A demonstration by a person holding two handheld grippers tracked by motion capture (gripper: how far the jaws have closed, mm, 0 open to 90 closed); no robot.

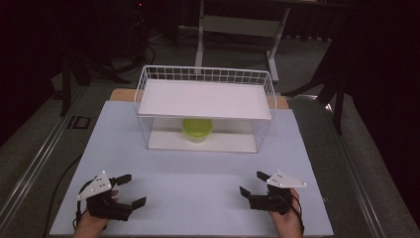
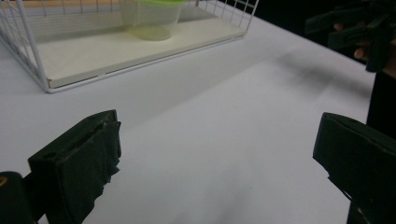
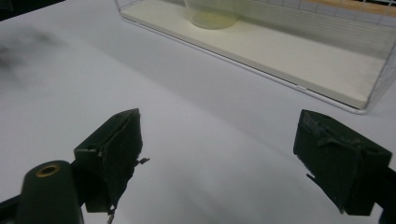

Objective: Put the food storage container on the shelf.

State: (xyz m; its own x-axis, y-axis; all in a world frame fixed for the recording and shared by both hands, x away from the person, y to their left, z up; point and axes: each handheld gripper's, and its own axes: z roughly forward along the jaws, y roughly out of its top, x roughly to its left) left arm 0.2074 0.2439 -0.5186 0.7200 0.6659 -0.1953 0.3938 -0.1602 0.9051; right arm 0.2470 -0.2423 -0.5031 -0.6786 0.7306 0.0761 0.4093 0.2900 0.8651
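Green-lidded cup [image 1: 197, 130] sits inside the wire rack [image 1: 143, 89]; both claws spread wide, well apart.

Half-seen cup [image 1: 197, 129] under the shelf [image 1: 205, 99]

From above, my view of its top is blocked; both my gripper views crop its lid.

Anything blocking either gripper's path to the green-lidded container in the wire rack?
Nothing visible on the table between the left gripper, right gripper and container. The rack looks open at the front, but its upper shelf overhangs the container.
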